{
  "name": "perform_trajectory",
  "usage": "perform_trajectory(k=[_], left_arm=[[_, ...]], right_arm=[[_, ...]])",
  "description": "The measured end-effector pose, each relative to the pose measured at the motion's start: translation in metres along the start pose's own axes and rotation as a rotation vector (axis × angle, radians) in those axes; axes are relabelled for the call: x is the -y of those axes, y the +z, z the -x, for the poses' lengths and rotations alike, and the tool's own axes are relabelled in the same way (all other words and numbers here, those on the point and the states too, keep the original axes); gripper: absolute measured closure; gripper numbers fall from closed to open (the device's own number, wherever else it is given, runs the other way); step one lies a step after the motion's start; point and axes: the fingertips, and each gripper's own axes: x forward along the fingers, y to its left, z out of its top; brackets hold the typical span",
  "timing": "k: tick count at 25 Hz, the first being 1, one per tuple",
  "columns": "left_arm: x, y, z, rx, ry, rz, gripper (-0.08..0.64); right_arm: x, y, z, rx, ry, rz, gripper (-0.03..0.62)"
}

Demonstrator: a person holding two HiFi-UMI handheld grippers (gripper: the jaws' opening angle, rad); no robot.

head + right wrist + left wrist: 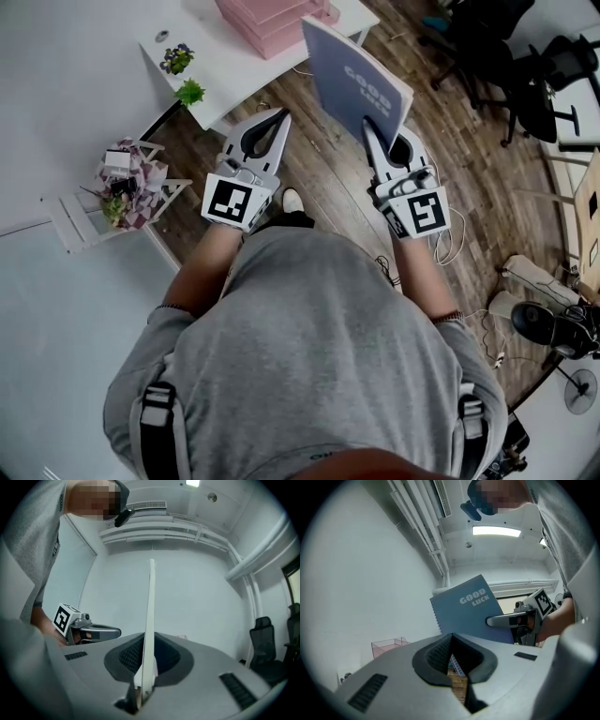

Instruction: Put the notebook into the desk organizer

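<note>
Wood flooring (328, 187) is running beneath us toward a white worktop (234, 75), where the pink desk organizer (272, 19) is sitting near a small green plant (190, 91). We are holding the right gripper (367, 129) out in front, its fingers pinching the lower edge of the blue notebook (352, 80), which is standing upright in the air, outside the organizer, its "GOOD LUCK" cover facing our left side. Our left gripper (281, 114) is hanging alongside, apart from the notebook, its fingers pressed together on nothing.

Bright ceiling light (496, 531), fisheye edges w/ vignette.
</note>
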Motion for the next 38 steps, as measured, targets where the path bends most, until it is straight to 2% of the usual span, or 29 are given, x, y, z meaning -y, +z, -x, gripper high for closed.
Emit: perform_trajectory(k=[3,12,17,21,29,38], left_arm=[[-0.019,-0.001,-0.011,0.013,-0.011,0.007,0.541],[-0.062,-0.012,-0.034,0.006,-0.012,0.016,0.541],[-0.076,-0.017,-0.050,-0.008,0.021,0.017,0.541],[-0.091,-0.019,-0.067,-0.010,0.072,0.005,0.541],[-0.114,-0.016,-0.123,-0.026,0.177,-0.029,0.541],[-0.120,-0.016,-0.185,-0.051,0.307,-0.058,0.541]], right_arm=[[0.007,-0.013,-0.016,-0.039,0.007,0.011,0.554],[0.021,-0.017,-0.057,-0.046,0.000,0.007,0.554],[0.040,-0.008,-0.079,-0.009,0.007,-0.016,0.554],[0.062,-0.020,-0.094,-0.026,0.061,-0.011,0.554],[0.118,-0.014,-0.141,-0.009,0.178,-0.021,0.554],[0.181,-0.011,-0.176,0.002,0.323,-0.035,0.554]])
